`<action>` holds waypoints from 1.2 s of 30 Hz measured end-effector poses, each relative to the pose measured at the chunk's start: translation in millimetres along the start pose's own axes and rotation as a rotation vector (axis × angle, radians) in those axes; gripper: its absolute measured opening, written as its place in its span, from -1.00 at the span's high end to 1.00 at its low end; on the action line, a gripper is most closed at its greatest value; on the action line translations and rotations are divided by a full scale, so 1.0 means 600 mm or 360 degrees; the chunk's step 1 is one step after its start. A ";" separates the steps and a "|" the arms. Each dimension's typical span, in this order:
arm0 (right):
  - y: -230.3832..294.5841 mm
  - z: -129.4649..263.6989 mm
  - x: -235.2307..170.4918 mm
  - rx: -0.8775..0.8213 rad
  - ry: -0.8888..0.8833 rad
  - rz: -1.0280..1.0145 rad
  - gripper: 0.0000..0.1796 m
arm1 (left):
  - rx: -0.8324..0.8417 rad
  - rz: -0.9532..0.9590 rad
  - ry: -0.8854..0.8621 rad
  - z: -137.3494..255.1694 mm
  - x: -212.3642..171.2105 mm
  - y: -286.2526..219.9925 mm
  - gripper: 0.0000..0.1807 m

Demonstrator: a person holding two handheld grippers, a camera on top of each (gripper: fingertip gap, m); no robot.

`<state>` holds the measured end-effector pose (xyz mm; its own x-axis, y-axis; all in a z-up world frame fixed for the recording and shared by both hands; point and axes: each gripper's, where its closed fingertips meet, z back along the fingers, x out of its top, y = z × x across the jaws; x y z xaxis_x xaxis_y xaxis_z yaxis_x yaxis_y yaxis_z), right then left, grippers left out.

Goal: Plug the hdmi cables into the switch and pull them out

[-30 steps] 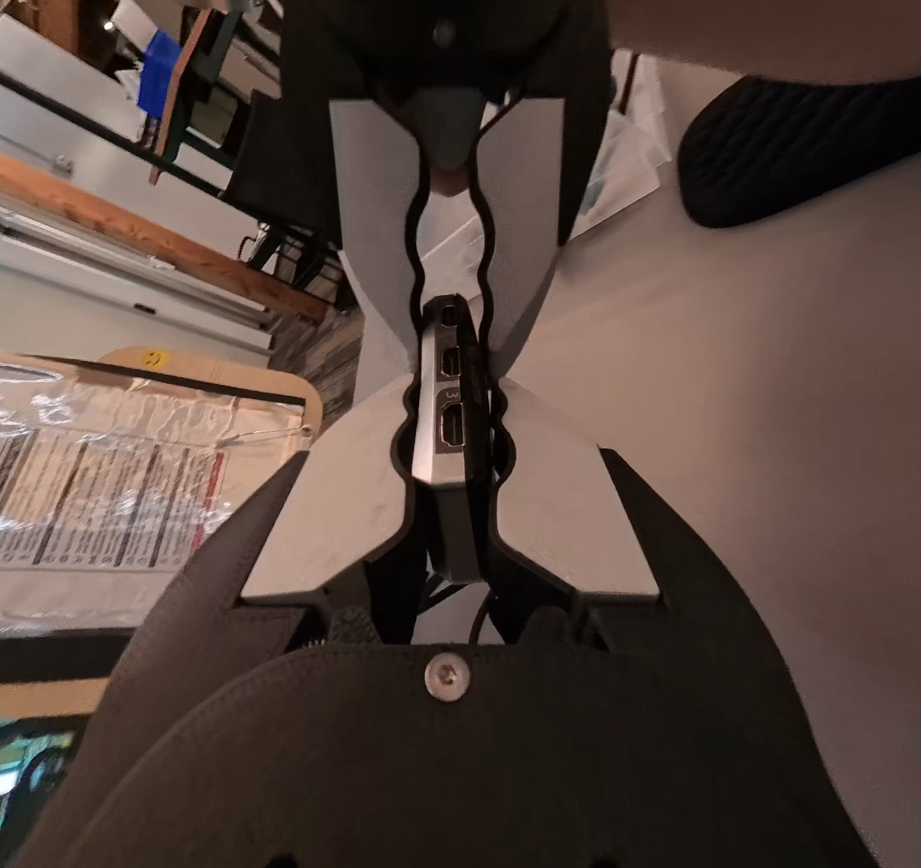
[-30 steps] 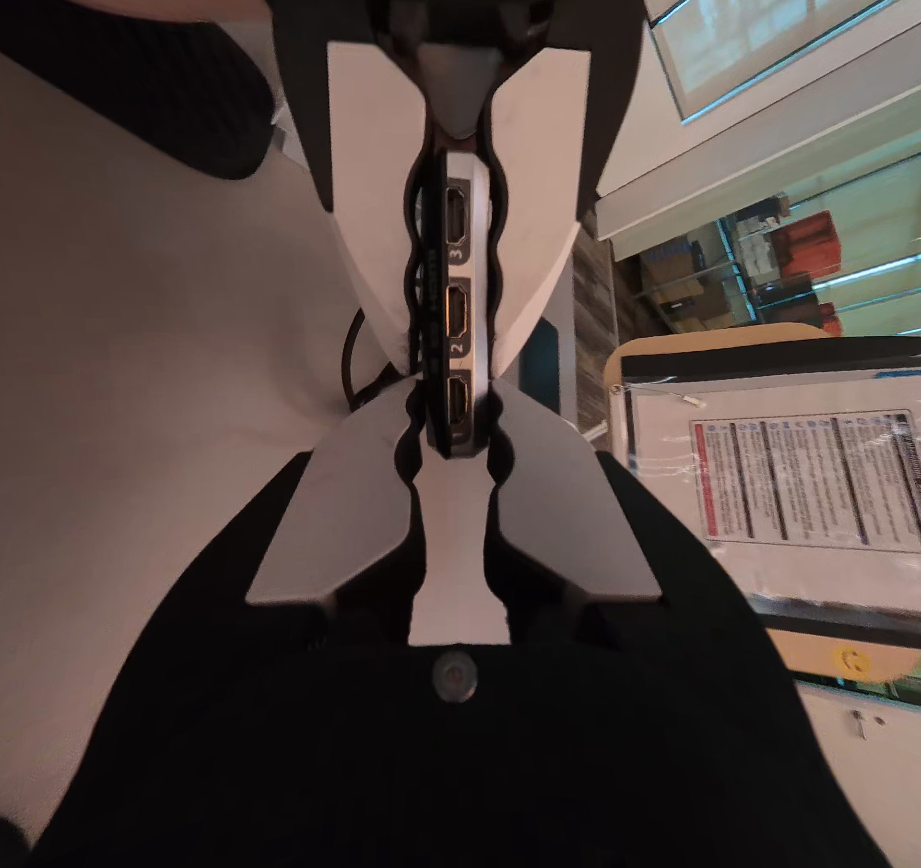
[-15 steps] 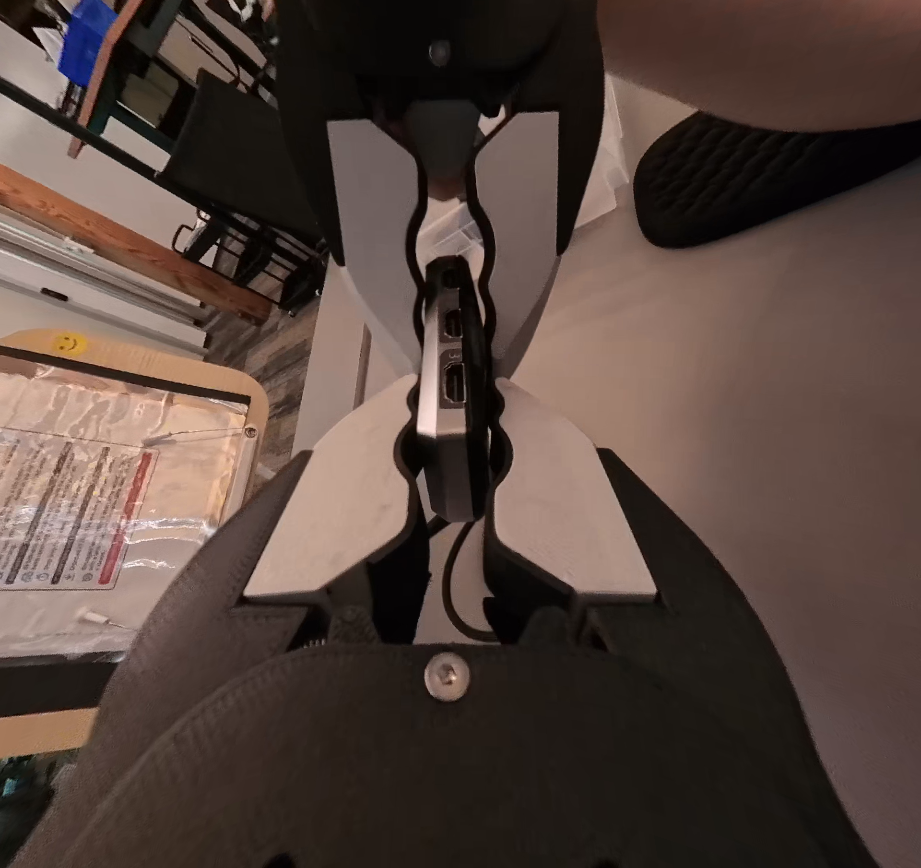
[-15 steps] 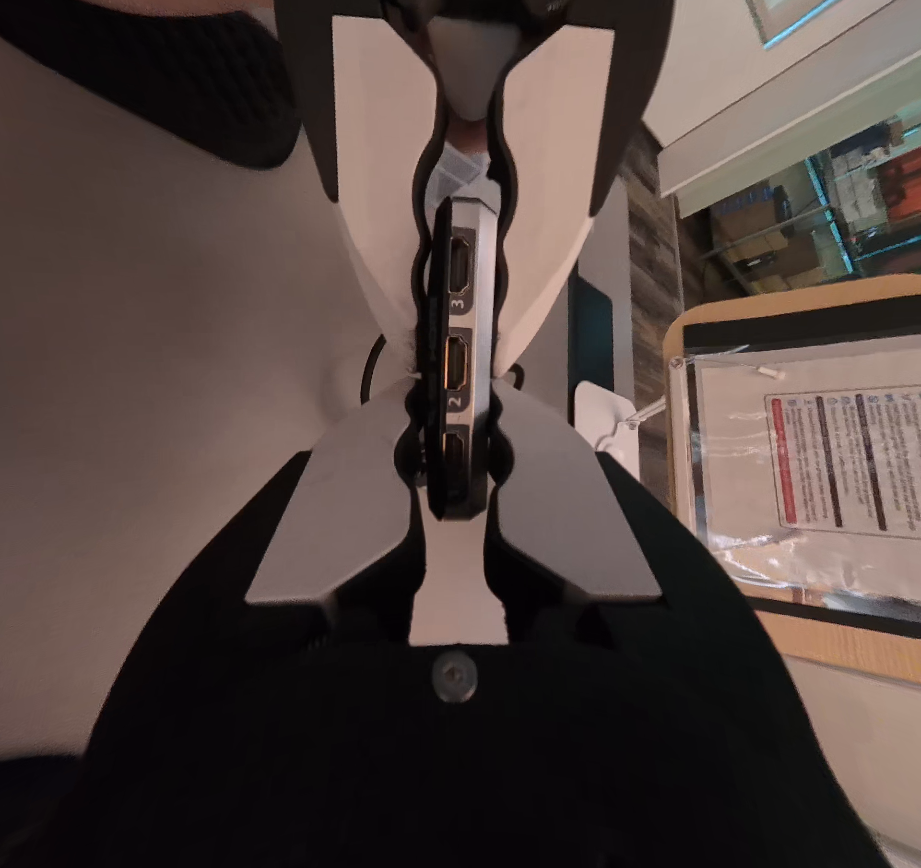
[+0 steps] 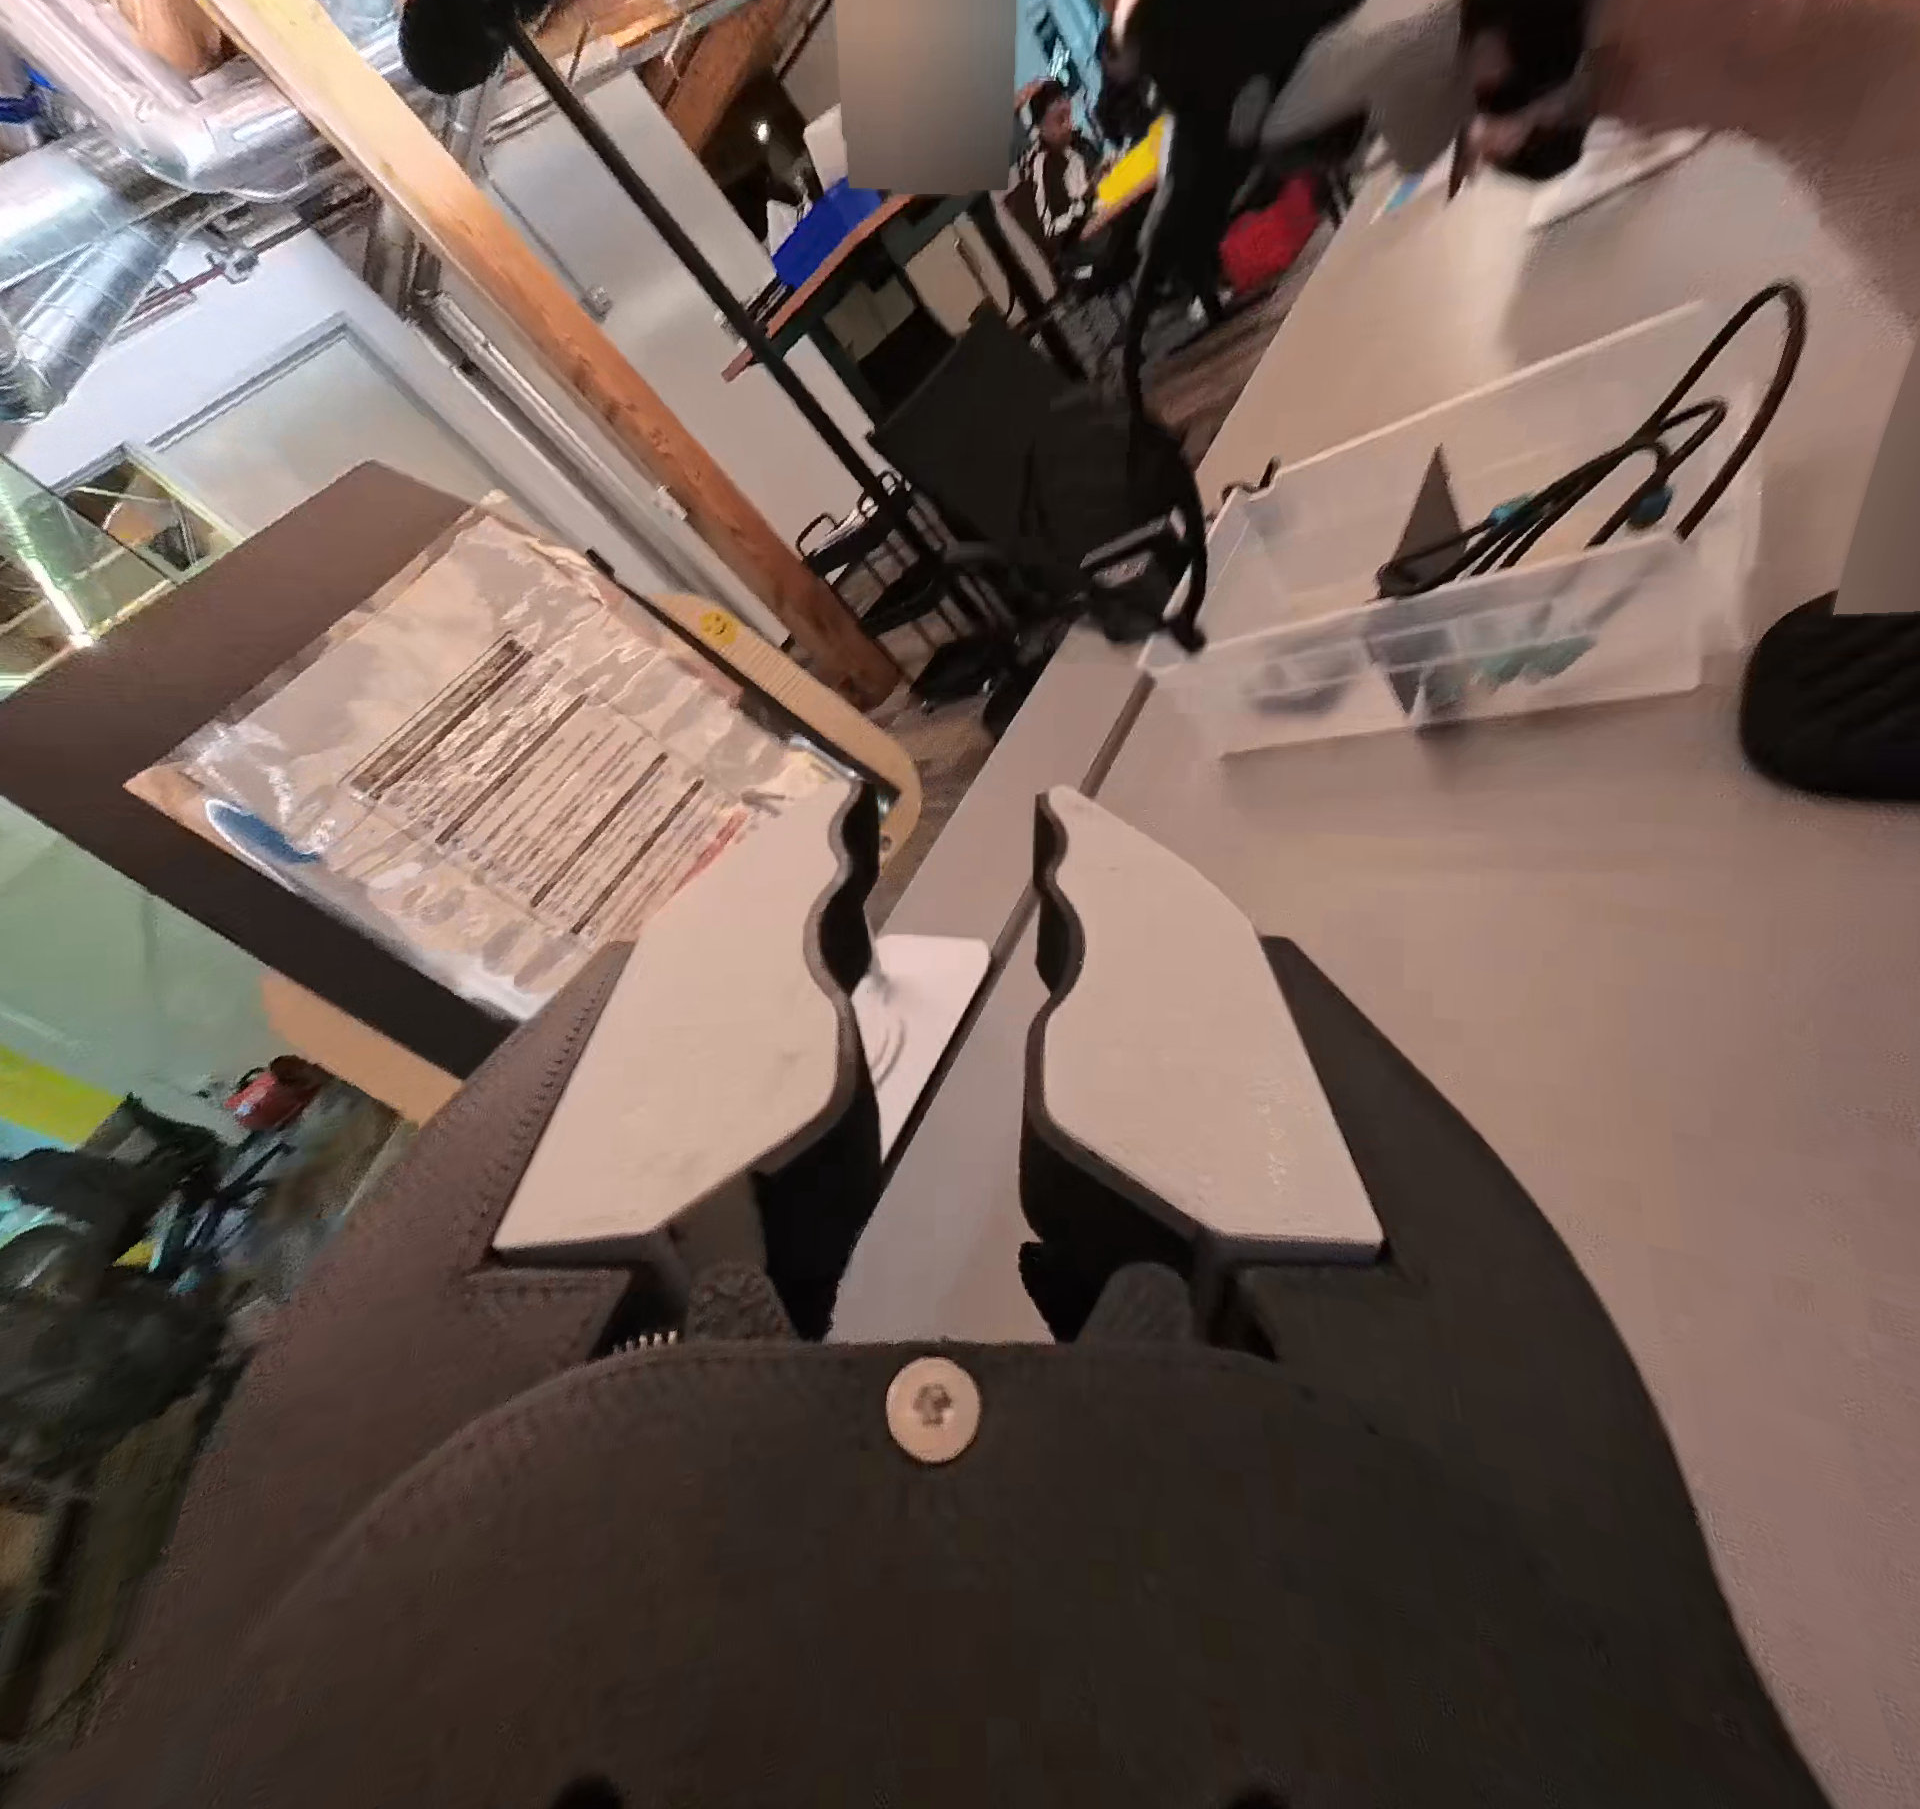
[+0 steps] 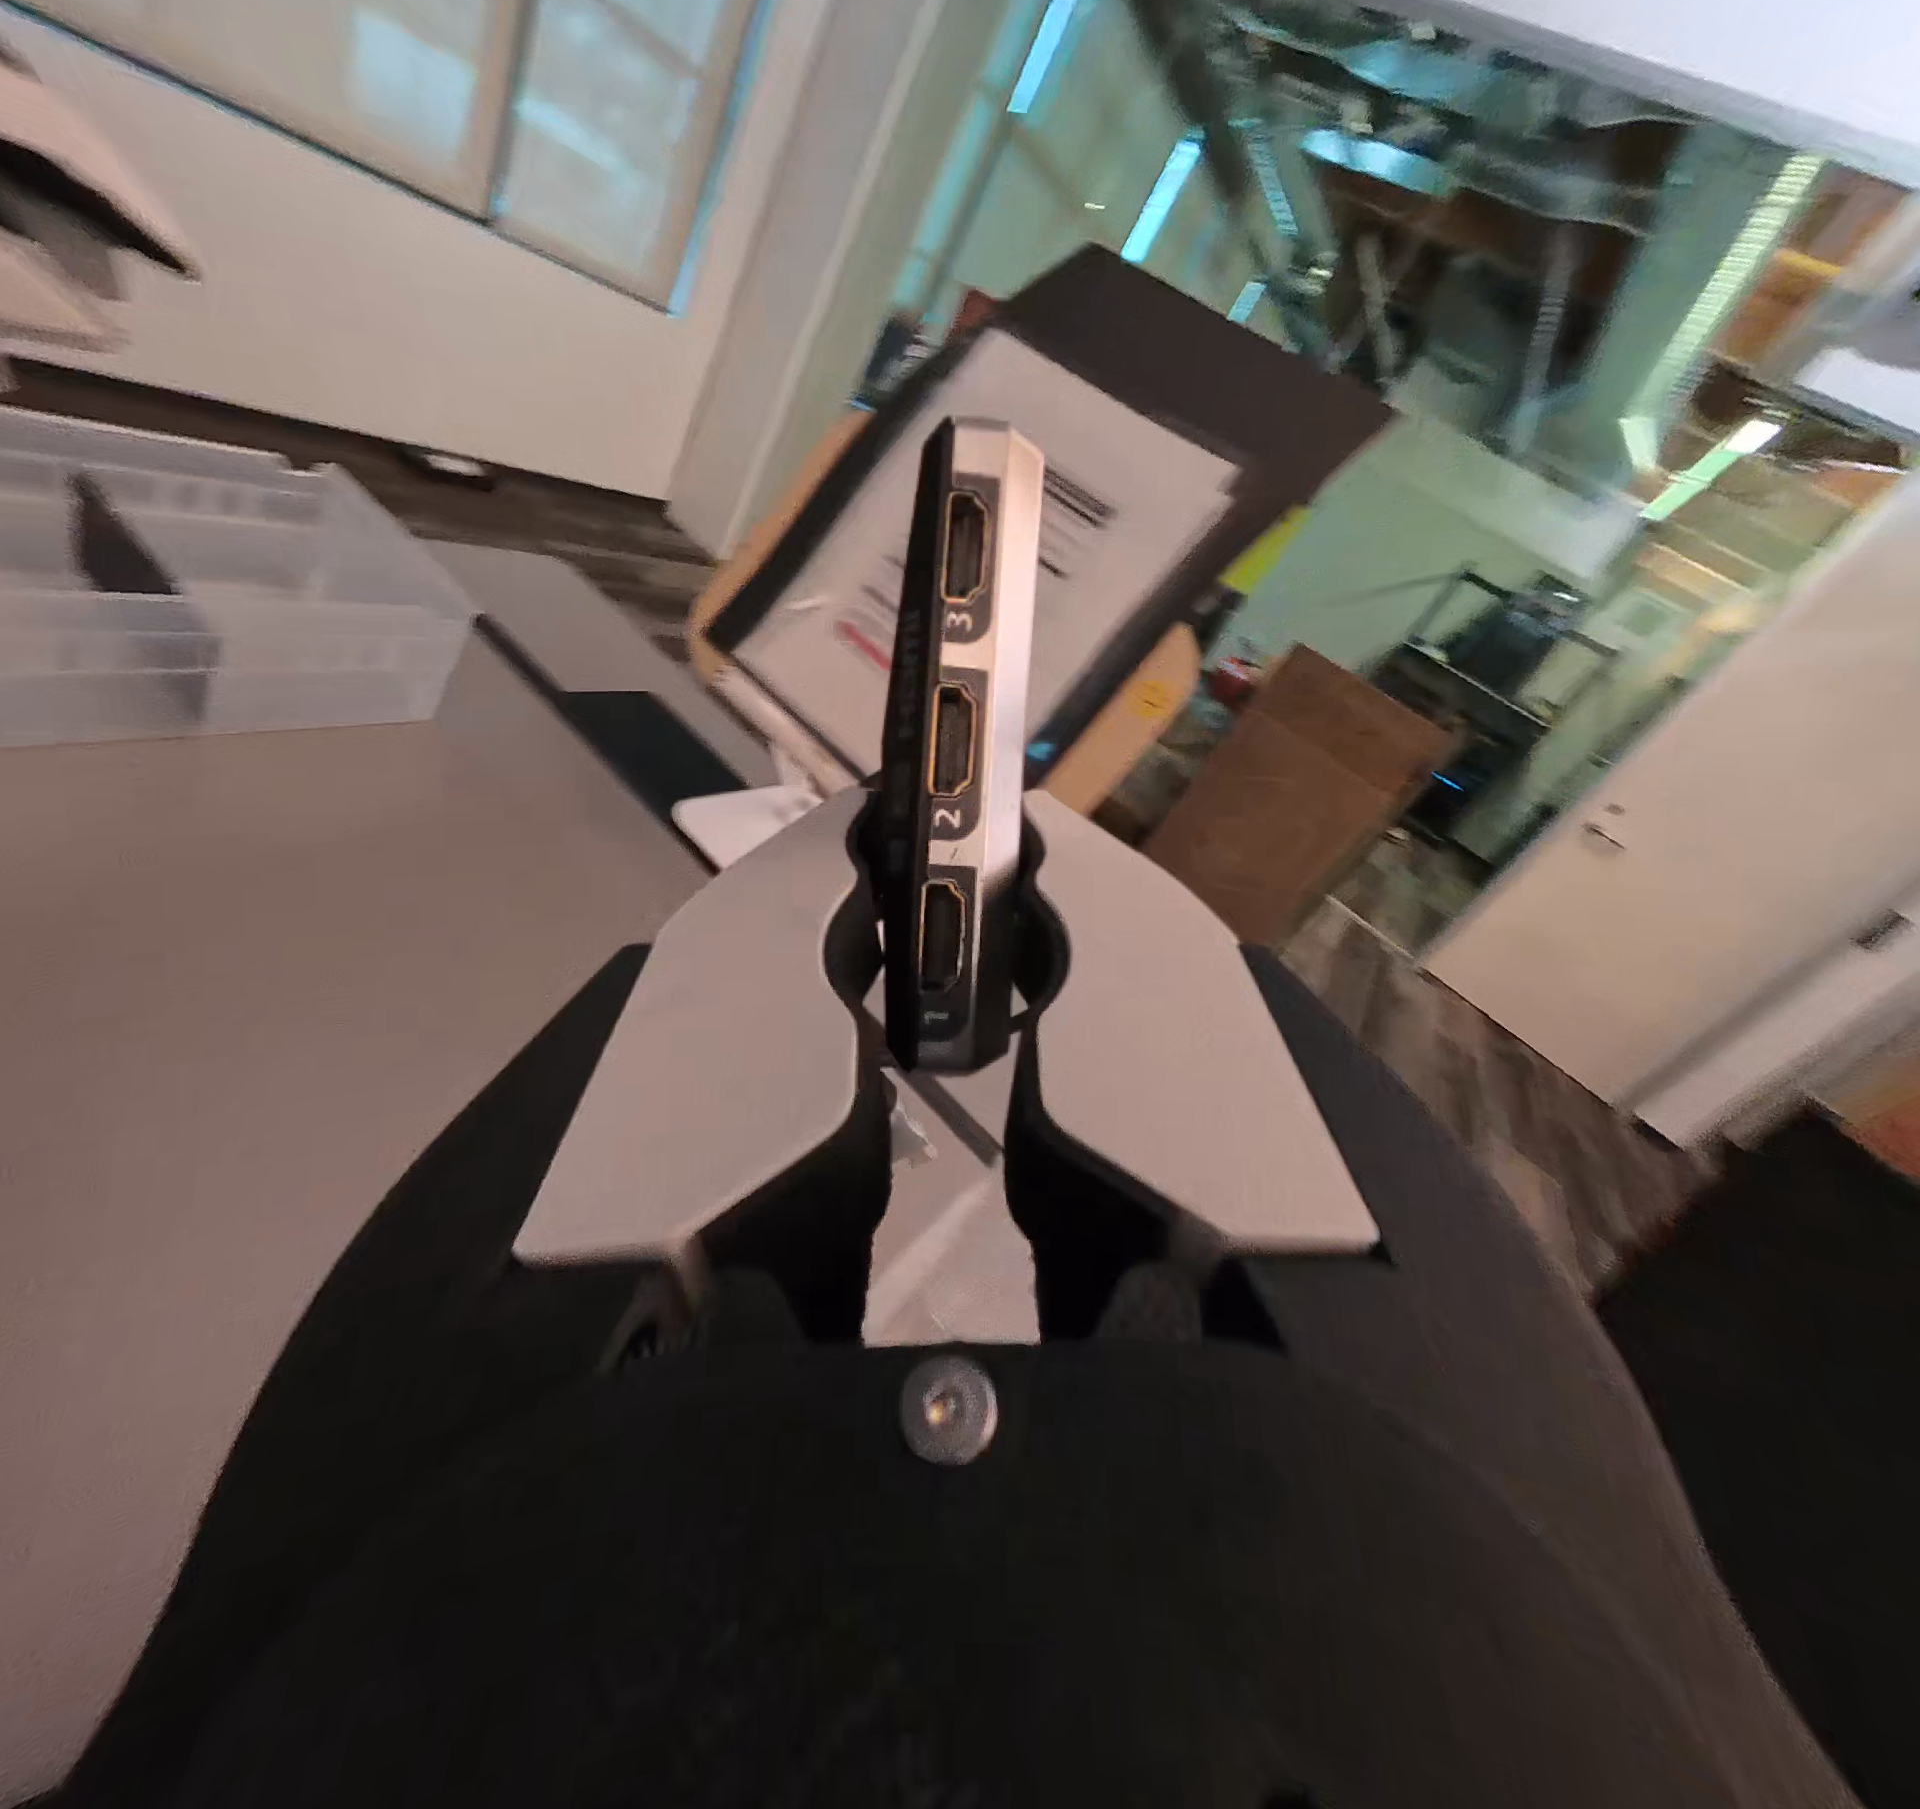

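Jaws: right gripper [image 6: 948, 871] clamped on the switch [image 6: 961, 720], which stands upright toward 12 o'clock; left gripper [image 5: 948, 850] parted, empty. Cables [image 5: 1621, 471] in clear bin [image 5: 1455, 658] at 2 o'clock.

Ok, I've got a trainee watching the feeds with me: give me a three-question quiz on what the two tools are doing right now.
1. True or false: the left tool is clamped on the switch.
2. Which tool holds the switch? A) left B) right C) both
3. Fill in: every port visible on the switch's upturned edge has ______ cable plugged in.

Key: 1. False: the left tool is open with nothing between its fingers. 2. B: the right tool grips the switch by its lower end, so it stands up. 3. No.
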<state>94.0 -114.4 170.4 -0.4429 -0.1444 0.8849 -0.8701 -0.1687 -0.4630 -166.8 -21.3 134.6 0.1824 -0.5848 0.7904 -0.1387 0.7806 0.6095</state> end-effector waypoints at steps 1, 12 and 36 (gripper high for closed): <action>-0.021 0.014 -0.010 -0.0089 0.0028 -0.0009 0.75 | 0.0001 -0.0010 0.0021 -0.002 -0.003 -0.001 0.69; -0.117 0.021 -0.260 -0.0153 0.0358 -0.0880 0.75 | -0.0097 -0.0059 0.0147 -0.031 -0.025 -0.034 0.69; -0.112 0.007 -0.535 -0.0548 0.0984 -0.1860 0.55 | -0.0185 -0.0139 0.0292 -0.052 -0.051 -0.063 0.73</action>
<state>295.6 -60.8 -82.9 0.6370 0.3844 0.6682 -0.7693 0.3719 0.5195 -137.1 -25.9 85.3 0.3642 -0.6094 0.7043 -0.0038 0.7552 0.6554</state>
